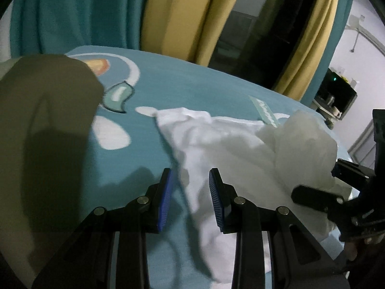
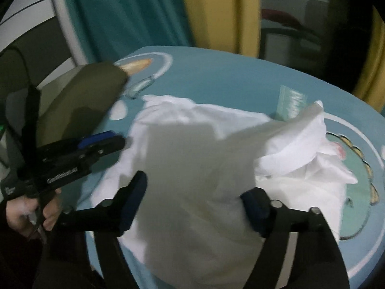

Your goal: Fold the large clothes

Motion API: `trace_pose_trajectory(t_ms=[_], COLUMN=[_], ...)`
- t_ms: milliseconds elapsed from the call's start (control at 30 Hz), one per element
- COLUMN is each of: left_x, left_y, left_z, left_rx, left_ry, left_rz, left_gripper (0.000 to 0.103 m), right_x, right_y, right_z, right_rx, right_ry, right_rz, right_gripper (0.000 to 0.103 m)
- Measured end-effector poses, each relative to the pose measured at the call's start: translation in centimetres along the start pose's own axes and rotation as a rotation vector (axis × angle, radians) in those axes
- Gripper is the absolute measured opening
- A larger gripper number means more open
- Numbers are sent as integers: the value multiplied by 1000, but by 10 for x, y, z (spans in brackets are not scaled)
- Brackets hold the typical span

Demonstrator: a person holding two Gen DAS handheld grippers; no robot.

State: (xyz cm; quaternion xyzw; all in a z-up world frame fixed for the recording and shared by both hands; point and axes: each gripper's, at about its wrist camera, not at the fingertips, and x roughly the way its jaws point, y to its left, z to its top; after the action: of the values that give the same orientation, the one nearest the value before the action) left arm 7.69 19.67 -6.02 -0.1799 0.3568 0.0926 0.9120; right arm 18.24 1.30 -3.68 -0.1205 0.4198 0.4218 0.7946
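On the bed, over a teal sheet (image 1: pixel 204 91) printed with cartoon figures, a white garment (image 1: pixel 231 139) lies crumpled in a loose heap, not yet spread or folded. An olive-green cloth (image 1: pixel 43 130) rests at the left of the sheet, apart from the white heap; teal and yellow curtains (image 1: pixel 168 16) hang behind the bed.

Left gripper (image 1: pixel 191 200): jaws partly parted, with a strip of white fabric running between them. The blue pads do not visibly press on it, so this reads as released rather than grasping.

Right gripper (image 2: pixel 195 204): jaws spread wide, with a tall fold of the garment (image 2: pixel 199 159) standing between them. The far pad sits against the fabric, but no pinch is evident. A hand (image 2: pixel 28 214) holding the left gripper appears at the lower left of the right wrist view.

Handling, as judged from the drape: the fabric is thin, soft and light, creasing freely and holding no shape of its own. It should lift with little effort but will sag and bunch wherever unsupported, and a single layer may slip from smooth pads. Best purchase is likely along a hem or at two outer corners, one per gripper, so that the cloth can be drawn taut and laid flat before any fold. Motion blur hides seams and collar.
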Motion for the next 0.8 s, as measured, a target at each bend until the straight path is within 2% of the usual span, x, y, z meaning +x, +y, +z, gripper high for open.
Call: trace_pose_trajectory(t_ms=[33,167,233,333,467,567,700,800], left_x=[-2,-12,-16,-21,-26,-24,-11,6], left_y=[4,20,25,23,4,-19,-60,-86], left_z=[0,1,2,7,14,19,20,18], left_rx=[-1,-13,-20,-13,20,53,133,193], left_ry=[-1,-5,-10,-22,-38,-41,-10,35], left_rz=[11,50,67,77,55,-2,-82,-129], left_gripper=[33,33,33,33,33,33,33,35], right_x=[1,5,5,-9,-53,-78,-85,-84], right_y=[6,29,40,42,16,-13,-62,-91], right_z=[1,1,0,-2,-4,-9,-28,-48], right_rx=[-20,-70,-96,-108,-82,-26,96,191], right_ry=[-4,13,18,-24,-143,-210,-202,-175], right_rz=[29,248,282,293,252,180,34,-38], right_gripper=[80,80,80,80,80,80,80,80])
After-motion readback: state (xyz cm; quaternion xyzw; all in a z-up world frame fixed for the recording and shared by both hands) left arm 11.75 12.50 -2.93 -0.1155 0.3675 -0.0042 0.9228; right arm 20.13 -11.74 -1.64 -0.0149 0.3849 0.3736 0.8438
